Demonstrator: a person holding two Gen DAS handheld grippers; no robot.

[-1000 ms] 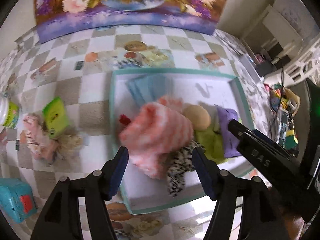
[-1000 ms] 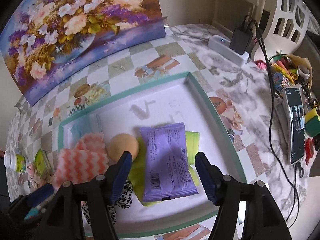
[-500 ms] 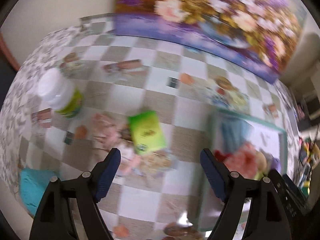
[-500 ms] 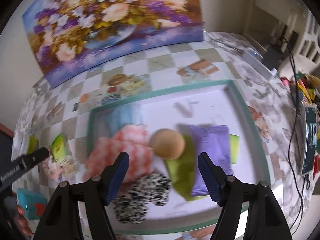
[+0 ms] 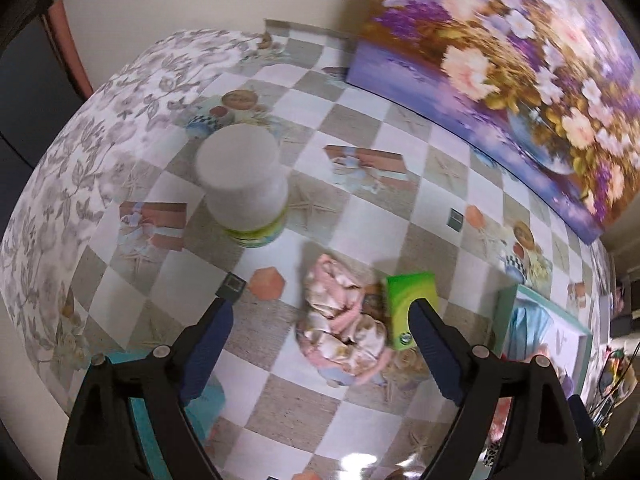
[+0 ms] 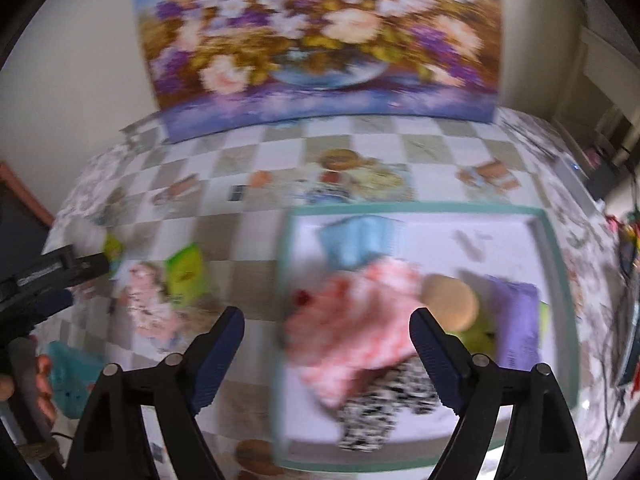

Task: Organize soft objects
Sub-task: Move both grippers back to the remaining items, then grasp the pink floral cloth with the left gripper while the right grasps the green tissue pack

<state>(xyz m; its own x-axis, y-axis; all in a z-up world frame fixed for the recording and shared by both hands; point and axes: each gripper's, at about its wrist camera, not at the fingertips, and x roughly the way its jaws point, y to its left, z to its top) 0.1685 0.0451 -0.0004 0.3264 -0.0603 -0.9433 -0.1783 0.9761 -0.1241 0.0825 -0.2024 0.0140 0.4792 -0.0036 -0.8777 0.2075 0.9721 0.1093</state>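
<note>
Only left view shows bottle [image 5: 244, 184]; right, tray [image 6: 420, 213]

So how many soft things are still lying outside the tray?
3 visible: a pink rag doll, a green tissue pack resting on it, and a teal plush nearer the camera. Others may be hidden.

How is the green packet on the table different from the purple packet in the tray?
The green packet lies outside the tray, on the checkered table, leaning on a pink cloth doll. The purple packet lies inside the tray, on a lime cloth. The green one looks smaller. Both are flat soft packs, and neither is gripped.
</note>
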